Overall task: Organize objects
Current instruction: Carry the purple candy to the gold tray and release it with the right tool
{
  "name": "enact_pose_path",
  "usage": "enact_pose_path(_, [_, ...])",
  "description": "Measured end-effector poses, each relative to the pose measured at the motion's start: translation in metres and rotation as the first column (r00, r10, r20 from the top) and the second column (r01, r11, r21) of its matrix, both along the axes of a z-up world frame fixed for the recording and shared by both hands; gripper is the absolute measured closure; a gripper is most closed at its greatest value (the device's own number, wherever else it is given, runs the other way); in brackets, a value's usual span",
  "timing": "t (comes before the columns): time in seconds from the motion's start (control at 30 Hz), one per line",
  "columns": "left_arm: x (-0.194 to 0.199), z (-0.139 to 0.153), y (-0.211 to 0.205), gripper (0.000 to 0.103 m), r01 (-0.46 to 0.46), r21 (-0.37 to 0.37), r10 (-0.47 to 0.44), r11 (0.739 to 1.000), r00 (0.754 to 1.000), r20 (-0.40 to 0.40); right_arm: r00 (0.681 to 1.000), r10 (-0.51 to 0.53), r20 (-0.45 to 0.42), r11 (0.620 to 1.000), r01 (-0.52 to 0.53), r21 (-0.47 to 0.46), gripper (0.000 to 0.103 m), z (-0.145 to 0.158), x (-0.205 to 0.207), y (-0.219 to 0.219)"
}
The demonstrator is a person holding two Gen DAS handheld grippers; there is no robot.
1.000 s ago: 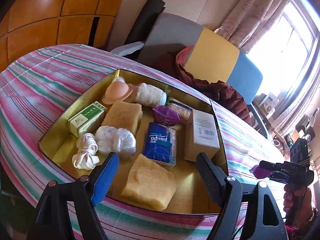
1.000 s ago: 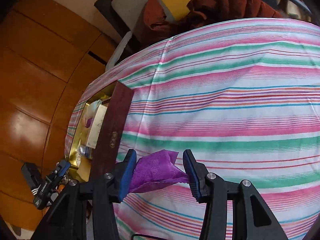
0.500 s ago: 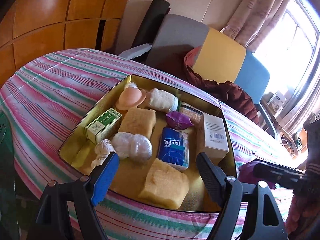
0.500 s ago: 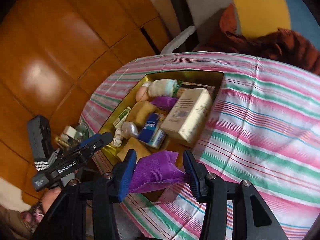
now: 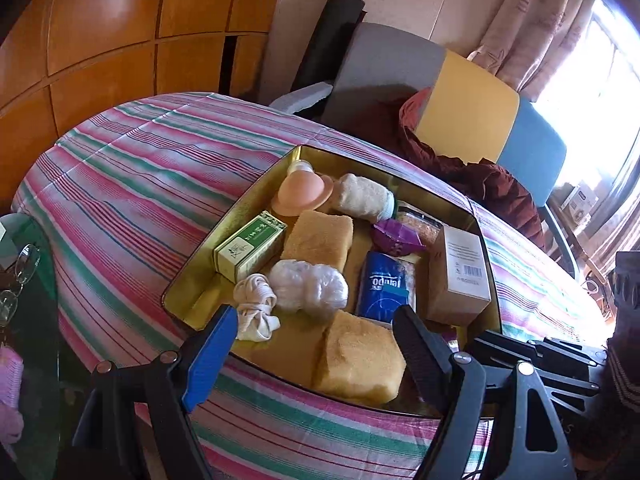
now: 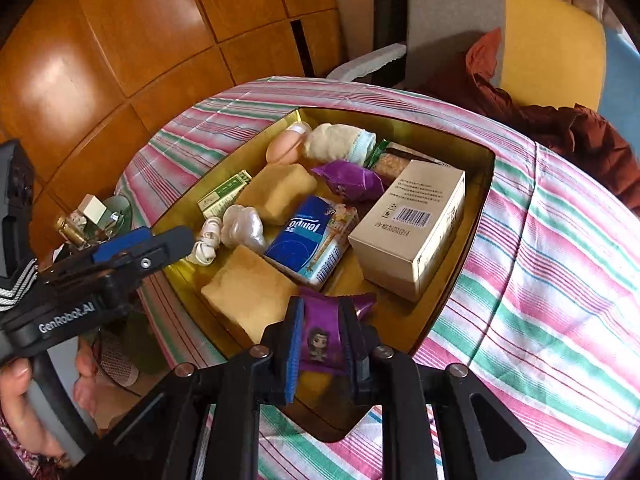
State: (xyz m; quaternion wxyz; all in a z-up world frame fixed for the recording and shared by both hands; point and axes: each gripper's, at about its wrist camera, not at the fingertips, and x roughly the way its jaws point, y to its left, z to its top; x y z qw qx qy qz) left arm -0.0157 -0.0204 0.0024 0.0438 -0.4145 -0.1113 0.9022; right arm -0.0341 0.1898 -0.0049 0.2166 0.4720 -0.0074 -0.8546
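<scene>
the right gripper (image 6: 320, 330) holds a purple snack packet (image 6: 320, 334) — its 2 fingers have just been closing and now they are clamped on the packet's 2 long sides. the packet's long axis runs along the fingers, and its crimped far end sticks out past the tips, toward the inside of the gold tin (image 6: 478, 216). the packet hangs over the near corner of the tin, above a bare patch of the gold floor between the near sponge (image 6: 248, 292) and the white carton (image 6: 408, 224). whether it already touches the floor, i cannot tell.

the left gripper (image 5: 308, 344) waits at the near rim of the tin with its fingers wide apart and nothing between them. in its own view the white cord bundle (image 5: 256, 312) and the near sponge lie just beyond the tips.

the tin stands on the counter, covered with a striped cloth (image 6: 552, 264). inside i see 2 sponges, a blue tissue pack (image 6: 310, 236), a green box (image 6: 222, 196), a second purple packet (image 6: 348, 180) and some small wrapped things.

in my judgement the coming move is to lower and release. the free gap lies straight ahead and below the right fingers, so the right hand is the one to finish — the left only stands by. the gap is narrow, so the packet can land on the sponge edge.
</scene>
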Motion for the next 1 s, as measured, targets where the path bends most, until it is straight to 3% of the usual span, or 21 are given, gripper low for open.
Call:
enact_pose_path(0.17, [0.001, 0.003, -0.002, 0.022, -0.007, -0.014, 0.006, 1.0, 1.0, -0.011, 1.0, -0.027, -0.011, 1.0, 0.026, -0.01, 0.084, 0.003, 0.006, 0.002])
enact_pose_path(0.23, [0.001, 0.004, 0.0, 0.022, -0.007, -0.024, 0.007, 1.0, 1.0, -0.011, 0.999, -0.045, -0.022, 0.999, 0.045, -0.008, 0.078, 0.006, 0.01, 0.004])
enact_pose_path(0.3, [0.002, 0.005, 0.003, 0.022, -0.004, -0.039, 0.004, 0.999, 1.0, -0.01, 0.996, -0.078, -0.037, 0.997, 0.078, 0.002, 0.063, 0.008, 0.013, 0.007])
enact_pose_path(0.53, [0.007, 0.014, 0.007, 0.022, -0.036, -0.097, 0.034, 0.995, 0.999, -0.014, 0.979, -0.184, -0.092, 0.981, 0.188, 0.039, 0.038, 0.016, 0.023, 0.022])
enact_pose_path(0.8, [0.022, 0.033, 0.01, 0.022, -0.076, -0.176, 0.058, 0.981, 0.993, -0.103, 0.948, -0.259, -0.183, 0.961, 0.272, 0.048, 0.0, 0.036, 0.035, 0.027])
enact_pose_path(1.0, [0.027, 0.044, 0.011, 0.022, -0.116, -0.24, 0.084, 0.964, 0.987, -0.139, 0.943, -0.263, -0.202, 0.954, 0.285, 0.089, 0.0, 0.041, 0.035, 0.012])
